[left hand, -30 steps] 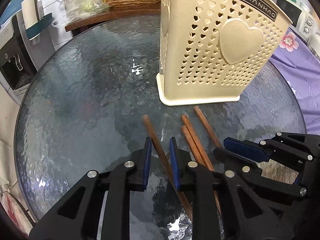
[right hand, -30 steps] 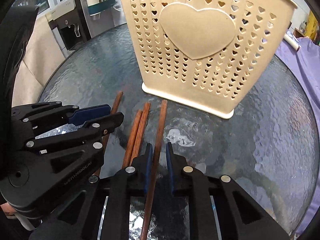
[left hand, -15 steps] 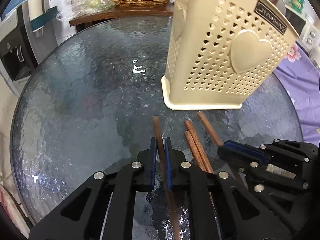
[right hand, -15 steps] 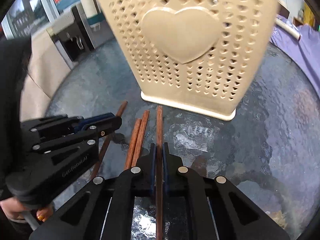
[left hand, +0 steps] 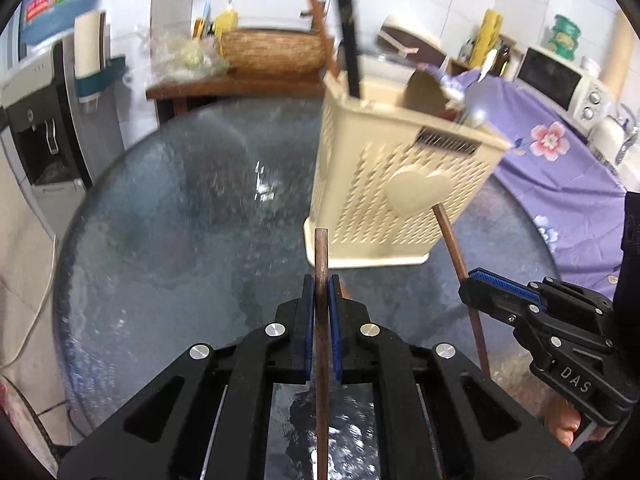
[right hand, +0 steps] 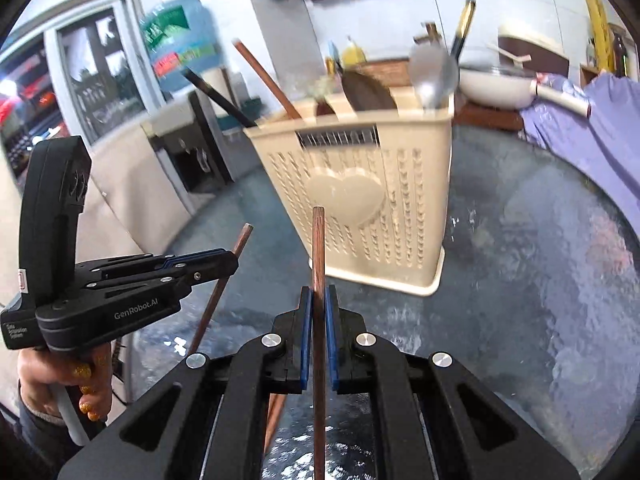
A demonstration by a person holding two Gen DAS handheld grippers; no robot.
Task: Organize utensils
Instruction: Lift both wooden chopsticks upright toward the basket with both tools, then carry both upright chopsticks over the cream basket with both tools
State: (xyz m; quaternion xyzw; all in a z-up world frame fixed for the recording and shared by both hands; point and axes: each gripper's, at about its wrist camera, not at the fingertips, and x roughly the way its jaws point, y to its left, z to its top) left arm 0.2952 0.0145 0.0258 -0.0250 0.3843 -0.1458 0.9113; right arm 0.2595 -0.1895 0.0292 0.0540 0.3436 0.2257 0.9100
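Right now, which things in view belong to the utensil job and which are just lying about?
Job:
- chopstick in the left tool
- chopstick in the right tool
- cream holder with utensils in it

Lying about:
- wicker basket
- microwave
- purple floral cloth
- water dispenser
- white pan

Holder label (left hand: 448, 141) blurred, unreadable

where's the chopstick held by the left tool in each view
Left wrist view: the chopstick runs up the centre, clamped in the left tool.
Right wrist view: the same chopstick sticks out at the left, in the left tool.
Shared landmark: the cream heart basket behind it.
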